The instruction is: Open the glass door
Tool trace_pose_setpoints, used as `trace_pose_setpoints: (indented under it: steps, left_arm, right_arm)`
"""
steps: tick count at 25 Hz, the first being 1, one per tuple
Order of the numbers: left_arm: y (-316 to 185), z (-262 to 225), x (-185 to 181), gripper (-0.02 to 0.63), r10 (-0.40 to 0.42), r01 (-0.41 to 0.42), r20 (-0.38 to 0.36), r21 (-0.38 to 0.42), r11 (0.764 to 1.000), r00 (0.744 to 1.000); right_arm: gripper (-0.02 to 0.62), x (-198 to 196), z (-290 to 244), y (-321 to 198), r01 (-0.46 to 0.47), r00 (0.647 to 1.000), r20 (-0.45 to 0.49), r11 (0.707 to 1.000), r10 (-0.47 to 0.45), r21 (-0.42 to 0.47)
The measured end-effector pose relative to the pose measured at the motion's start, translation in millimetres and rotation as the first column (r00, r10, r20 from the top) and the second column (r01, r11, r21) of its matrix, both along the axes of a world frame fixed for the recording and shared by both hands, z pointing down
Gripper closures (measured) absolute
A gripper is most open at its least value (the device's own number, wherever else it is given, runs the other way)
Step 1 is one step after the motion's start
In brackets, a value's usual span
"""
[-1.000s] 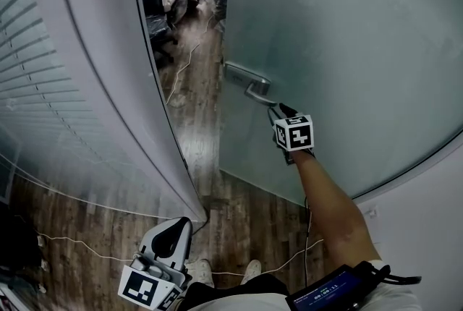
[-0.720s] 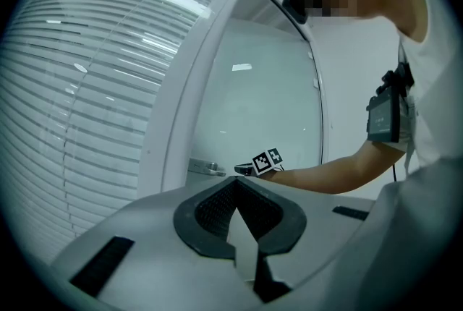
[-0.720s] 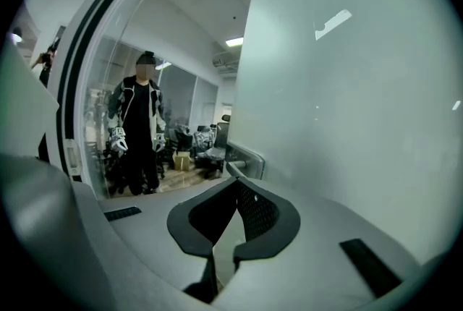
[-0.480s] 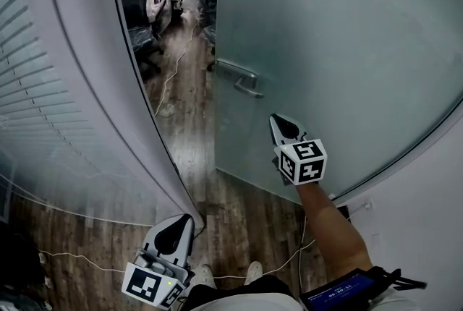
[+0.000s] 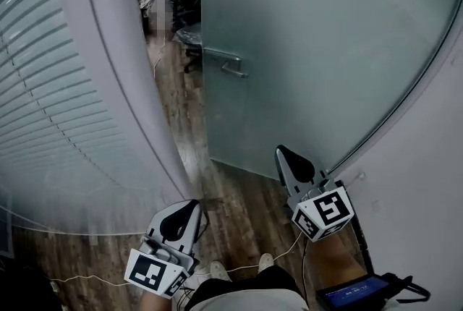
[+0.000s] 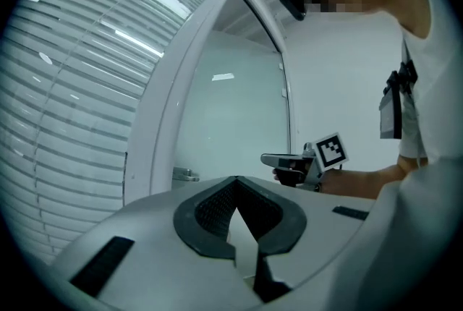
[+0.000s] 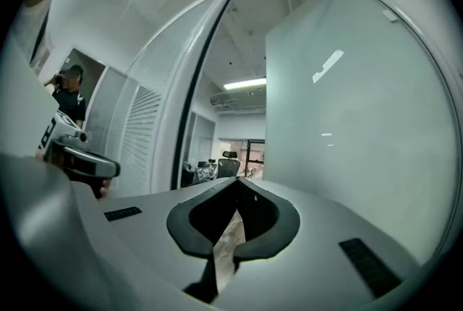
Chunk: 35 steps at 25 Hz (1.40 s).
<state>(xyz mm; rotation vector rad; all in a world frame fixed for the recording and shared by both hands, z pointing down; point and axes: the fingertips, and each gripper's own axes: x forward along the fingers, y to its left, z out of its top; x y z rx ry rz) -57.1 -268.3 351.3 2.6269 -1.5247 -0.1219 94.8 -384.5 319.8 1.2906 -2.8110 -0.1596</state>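
Your left tongs (image 5: 189, 210) are closed, tips together, with nothing between them. In the head view they sit low at the bottom left, over the wooden floor (image 5: 239, 205) and just beside the foot of the white frame (image 5: 123, 85). Slatted blinds (image 5: 43, 100) run behind the glass to the left of that frame.

Your right tongs (image 5: 282, 152) are also closed and empty, the pads meeting at the tip. They point forward and lie near the lower part of the door (image 5: 318, 49) without gripping anything. They are well apart from the handle (image 5: 226, 65).

The door is frosted glass and stands open, swung away from you into the room. Its handle is a metal lever on the edge nearest the opening, up in the middle of the head view, and nothing touches it. Between the frame and that edge the floor runs on into the room, where dark chairs (image 5: 189, 31) stand at the far end.

To the right of the door is a pale wall (image 5: 427, 186). A thin cable (image 5: 288, 248) trails across the floor between your two tongs, close to your shoes (image 5: 217, 272). A small screen (image 5: 353, 295) shows at the bottom right, behind the right tongs.

From the left gripper view, the right tongs hang level in front of the door. From the right gripper view, the left tongs show at the left edge, with the opening straight ahead.
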Motion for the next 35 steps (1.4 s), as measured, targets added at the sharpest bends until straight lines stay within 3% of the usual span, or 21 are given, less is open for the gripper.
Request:
trace_pose_setpoints:
  steps: [12, 16, 20, 23, 28, 35]
  left_arm:
    - [81, 33, 20, 0.607, 0.022, -0.022, 0.011, 0.050, 0.999, 1.000]
    - [113, 23, 32, 0.607, 0.016, -0.017, 0.010, 0.050, 0.999, 1.000]
    - [163, 11, 56, 0.607, 0.017, -0.022, 0.078, 0.060, 0.998, 0.997]
    - [191, -4, 65, 0.607, 0.032, -0.036, 0.075, 0.044, 0.998, 0.997]
    - [227, -16, 57, 0.607, 0.043, -0.044, 0.053, 0.029, 0.999, 0.998]
    - [267, -8, 38, 0.607, 0.061, -0.065, 0.048, 0.078, 0.995, 0.997]
  right_arm:
    - [0.594, 36, 34, 153, -0.029, 0.997, 0.074, 0.997, 0.023, 0.072]
    - [0.594, 50, 21, 197, -0.025, 0.996, 0.082, 0.996, 0.018, 0.088]
    - [0.594, 64, 8, 254, 0.001, 0.997, 0.080, 0.997, -0.008, 0.083]
    - [0.594, 70, -11, 282, 0.000, 0.996, 0.087, 0.997, -0.007, 0.081]
    - [0.594, 67, -20, 321, -0.006, 0.996, 0.088, 0.997, 0.000, 0.075]
    - [0.595, 52, -6, 376, -0.047, 0.996, 0.079, 0.994, 0.040, 0.097]
